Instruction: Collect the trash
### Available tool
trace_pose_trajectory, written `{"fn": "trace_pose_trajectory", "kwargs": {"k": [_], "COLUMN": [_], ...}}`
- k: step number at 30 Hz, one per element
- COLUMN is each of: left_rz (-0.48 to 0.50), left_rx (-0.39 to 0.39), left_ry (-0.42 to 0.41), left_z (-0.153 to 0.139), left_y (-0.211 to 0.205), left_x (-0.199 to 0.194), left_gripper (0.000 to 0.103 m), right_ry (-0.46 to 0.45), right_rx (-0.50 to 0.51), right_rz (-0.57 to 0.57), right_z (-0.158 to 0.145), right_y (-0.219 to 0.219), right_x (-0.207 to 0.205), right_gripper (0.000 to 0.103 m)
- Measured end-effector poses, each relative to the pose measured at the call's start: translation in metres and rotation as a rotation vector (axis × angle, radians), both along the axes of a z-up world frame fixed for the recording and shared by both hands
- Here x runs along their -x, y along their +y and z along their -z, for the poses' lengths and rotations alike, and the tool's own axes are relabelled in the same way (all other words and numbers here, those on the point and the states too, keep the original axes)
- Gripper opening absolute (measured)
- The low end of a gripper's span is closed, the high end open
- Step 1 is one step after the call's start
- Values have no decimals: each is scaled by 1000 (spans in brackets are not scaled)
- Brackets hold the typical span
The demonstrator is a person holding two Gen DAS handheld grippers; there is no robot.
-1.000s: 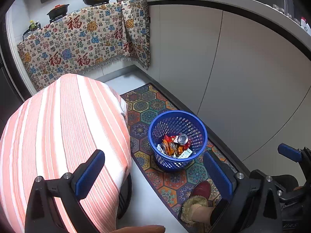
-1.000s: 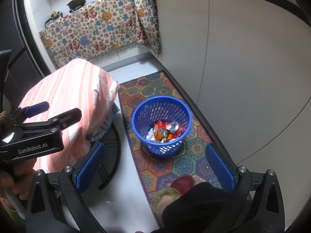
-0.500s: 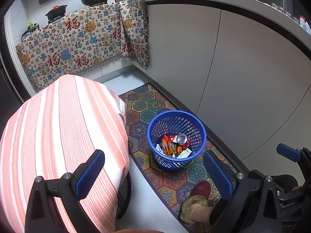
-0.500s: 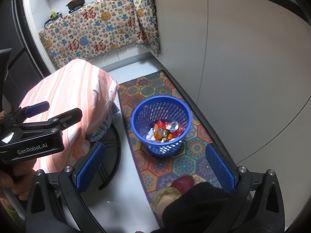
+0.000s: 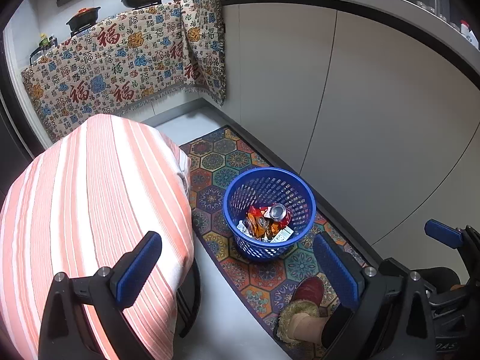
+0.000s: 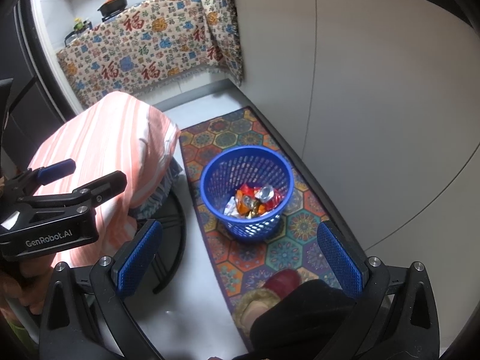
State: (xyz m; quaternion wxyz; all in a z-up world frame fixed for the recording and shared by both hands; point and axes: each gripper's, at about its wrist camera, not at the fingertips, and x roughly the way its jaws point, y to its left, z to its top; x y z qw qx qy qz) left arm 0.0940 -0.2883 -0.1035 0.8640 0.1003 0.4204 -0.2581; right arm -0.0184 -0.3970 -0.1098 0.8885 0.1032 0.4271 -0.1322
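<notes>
Below, blue basket (image 5: 237, 198) holds trash (image 5: 265, 220) (apparently wrappers, can); both claws wide apart, empty.

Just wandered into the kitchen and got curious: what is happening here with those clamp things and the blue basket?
A person is tidying up trash, holding one set of tongs in each hand. Both the left tongs and the right tongs are open and hold nothing. They hang above a blue basket standing on a patterned floor mat, beside a table under a striped cloth. In the basket lie a crushed can and snack wrappers.
</notes>
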Motion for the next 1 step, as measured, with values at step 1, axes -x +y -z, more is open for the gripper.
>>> {"fn": "trace_pose_trajectory", "kwargs": {"k": [1], "left_rz": [-2], "left_rx": [1], "left_ry": [0], "left_z": [0], "left_y": [1], "left_x": [0], "left_gripper": [102], "right_ry": [2], "right_rx": [-1], "right_rz": [0], "right_z": [0], "right_y": [-1], "right_x": [-1], "right_gripper": [103]}}
